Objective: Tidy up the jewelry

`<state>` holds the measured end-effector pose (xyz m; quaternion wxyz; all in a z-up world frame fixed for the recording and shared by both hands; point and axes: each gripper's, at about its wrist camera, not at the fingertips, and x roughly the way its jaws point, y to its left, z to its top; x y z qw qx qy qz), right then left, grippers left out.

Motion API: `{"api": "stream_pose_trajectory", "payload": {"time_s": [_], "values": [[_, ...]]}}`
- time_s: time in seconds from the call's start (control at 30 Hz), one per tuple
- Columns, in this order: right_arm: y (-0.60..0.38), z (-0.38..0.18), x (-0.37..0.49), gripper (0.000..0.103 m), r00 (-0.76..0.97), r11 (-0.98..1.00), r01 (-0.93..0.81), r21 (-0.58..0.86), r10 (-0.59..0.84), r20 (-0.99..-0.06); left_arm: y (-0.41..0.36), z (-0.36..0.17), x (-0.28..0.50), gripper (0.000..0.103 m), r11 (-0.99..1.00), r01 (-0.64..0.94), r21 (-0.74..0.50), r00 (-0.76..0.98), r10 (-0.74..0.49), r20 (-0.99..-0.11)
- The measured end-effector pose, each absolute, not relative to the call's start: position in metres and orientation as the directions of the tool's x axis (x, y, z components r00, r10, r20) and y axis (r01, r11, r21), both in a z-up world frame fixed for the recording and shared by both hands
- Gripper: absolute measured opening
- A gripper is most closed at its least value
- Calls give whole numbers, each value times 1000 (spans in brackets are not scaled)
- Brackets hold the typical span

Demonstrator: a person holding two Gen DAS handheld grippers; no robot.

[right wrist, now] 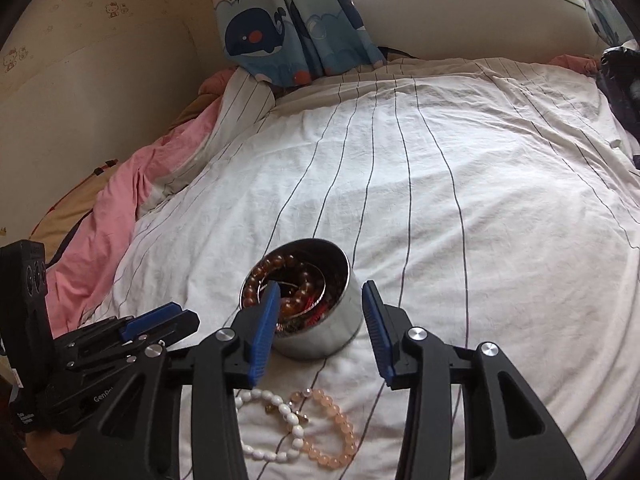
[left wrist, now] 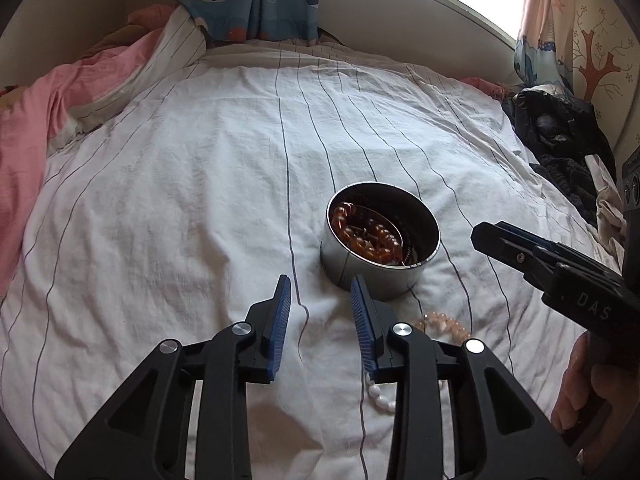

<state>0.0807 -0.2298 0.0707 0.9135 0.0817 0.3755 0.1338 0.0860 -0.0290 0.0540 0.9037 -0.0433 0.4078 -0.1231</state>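
A round metal tin [left wrist: 360, 272] stands on the striped bedsheet and holds several amber bead bracelets [left wrist: 372, 236]. On the sheet in front of it lie a white bead bracelet [right wrist: 297, 431] and a pink bead bracelet [right wrist: 349, 429], partly overlapping. My left gripper [left wrist: 321, 285] is open and empty, just short of the tin's near left side. In the left wrist view the pink beads [left wrist: 444, 326] and white beads [left wrist: 380, 394] peek out beside its right finger. My right gripper [right wrist: 321, 289] is open and empty above the two loose bracelets, with the tin [right wrist: 320, 340] beyond its fingertips.
The white striped sheet [right wrist: 480, 200] spreads wide behind and to the right of the tin. A pink blanket [left wrist: 36, 128] is bunched along the left, and dark clothing [left wrist: 560, 136] is piled at the right edge. A whale-print curtain [right wrist: 280, 28] hangs at the head.
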Motion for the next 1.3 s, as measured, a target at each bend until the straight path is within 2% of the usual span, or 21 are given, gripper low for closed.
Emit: {"api": "stream_pose_trajectory", "payload": {"time_s": [0.03, 0.1, 0.33, 0.47, 0.6, 1.03, 1.3], "values": [[-229, 69, 70, 48, 681, 955, -179, 239, 295, -671, -31, 52, 79, 39, 966, 191, -174, 632, -256, -732], [-224, 64, 49, 55, 675, 962, -176, 211, 274, -686, -35, 46, 65, 41, 967, 198, -160, 621, -250, -743], [-216, 36, -4, 57, 641, 987, -116, 110, 159, -751, -34, 24, 27, 48, 974, 192, -122, 616, -217, -758], [-222, 2, -4, 59, 571, 991, -70, 113, 133, -810, -31, 4, 23, 54, 971, 193, -139, 618, -230, -752], [-214, -1, -3, 67, 577, 994, -80, 79, 110, -809, -28, 5, 23, 54, 970, 185, -156, 625, -239, -743], [-208, -2, -2, 69, 579, 996, -86, 36, 79, -812, -37, 2, 24, 62, 973, 202, -110, 612, -213, -761], [-206, -2, -1, 71, 577, 996, -89, 26, 73, -813, -39, 1, 24, 63, 974, 204, -94, 610, -202, -767]]}}
